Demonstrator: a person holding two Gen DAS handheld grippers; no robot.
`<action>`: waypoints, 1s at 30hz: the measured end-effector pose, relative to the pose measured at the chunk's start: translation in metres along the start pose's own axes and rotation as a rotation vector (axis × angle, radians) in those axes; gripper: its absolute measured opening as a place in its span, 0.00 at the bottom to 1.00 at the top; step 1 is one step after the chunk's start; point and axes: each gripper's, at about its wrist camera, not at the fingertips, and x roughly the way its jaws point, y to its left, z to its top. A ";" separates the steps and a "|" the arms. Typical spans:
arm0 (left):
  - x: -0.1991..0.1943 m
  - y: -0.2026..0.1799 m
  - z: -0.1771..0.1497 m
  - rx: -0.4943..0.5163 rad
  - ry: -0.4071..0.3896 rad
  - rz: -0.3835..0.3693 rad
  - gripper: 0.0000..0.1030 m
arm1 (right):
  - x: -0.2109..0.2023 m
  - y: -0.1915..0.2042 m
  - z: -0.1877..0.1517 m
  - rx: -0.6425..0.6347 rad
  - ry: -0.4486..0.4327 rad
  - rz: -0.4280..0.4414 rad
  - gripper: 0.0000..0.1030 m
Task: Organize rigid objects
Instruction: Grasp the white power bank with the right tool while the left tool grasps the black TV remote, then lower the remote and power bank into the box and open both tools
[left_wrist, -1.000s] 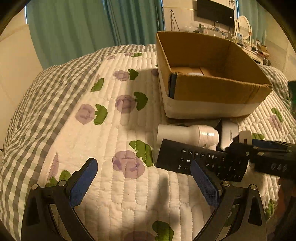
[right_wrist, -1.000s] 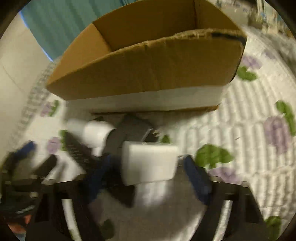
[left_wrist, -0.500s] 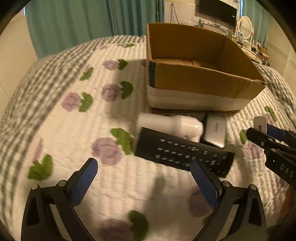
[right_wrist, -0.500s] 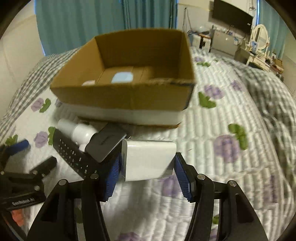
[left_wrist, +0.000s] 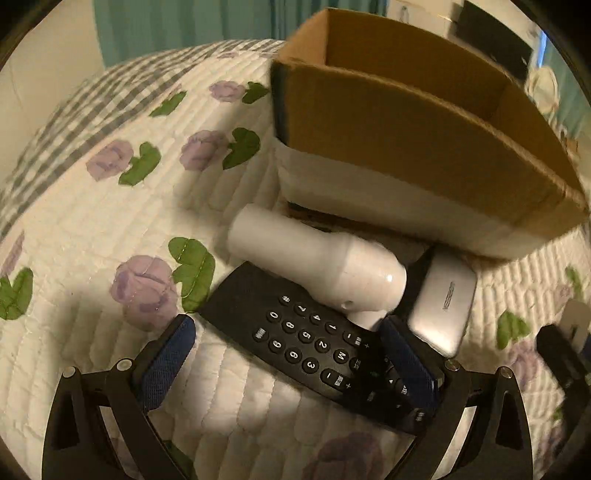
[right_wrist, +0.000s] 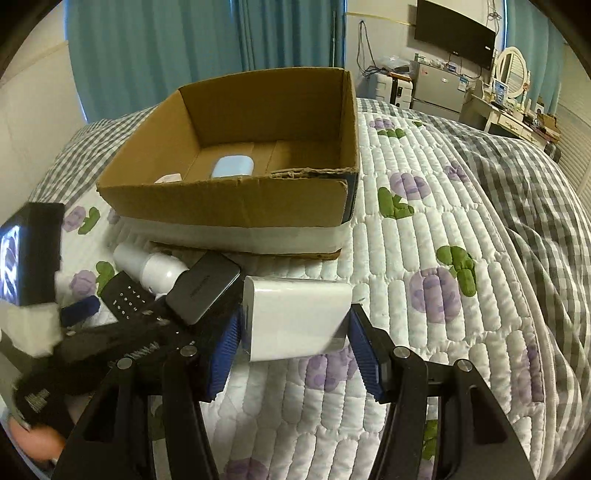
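A cardboard box (right_wrist: 236, 199) stands on the quilted bed; a light blue case (right_wrist: 232, 167) lies inside it. My right gripper (right_wrist: 295, 339) is shut on a white rectangular power bank (right_wrist: 295, 317), held above the quilt in front of the box. My left gripper (left_wrist: 291, 350) is open, low over a black remote (left_wrist: 306, 339), its fingers on either side. A white bottle (left_wrist: 317, 266) and a silver hard drive (left_wrist: 443, 310) lie between the remote and the box (left_wrist: 406, 147). The left gripper (right_wrist: 85, 306) also shows in the right wrist view.
The bed has a white floral quilt (right_wrist: 443, 258) and a grey checked blanket (right_wrist: 535, 206) on the right. Teal curtains (right_wrist: 184, 55) hang behind. A dresser with a mirror (right_wrist: 513, 66) and a wall television (right_wrist: 454, 33) stand at the far right.
My left gripper has moved forward and down onto the remote. My right gripper has lifted the white power bank and pulled back, so the inside of the box shows.
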 end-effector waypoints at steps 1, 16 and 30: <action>0.002 -0.004 -0.002 0.034 0.011 0.005 0.96 | 0.000 0.001 -0.001 -0.002 0.000 0.000 0.55; -0.042 0.028 -0.016 0.090 0.057 -0.210 0.19 | -0.012 0.016 -0.006 -0.042 -0.026 -0.013 0.55; -0.108 0.039 -0.019 0.192 -0.073 -0.266 0.19 | -0.055 0.036 -0.012 -0.083 -0.072 -0.013 0.55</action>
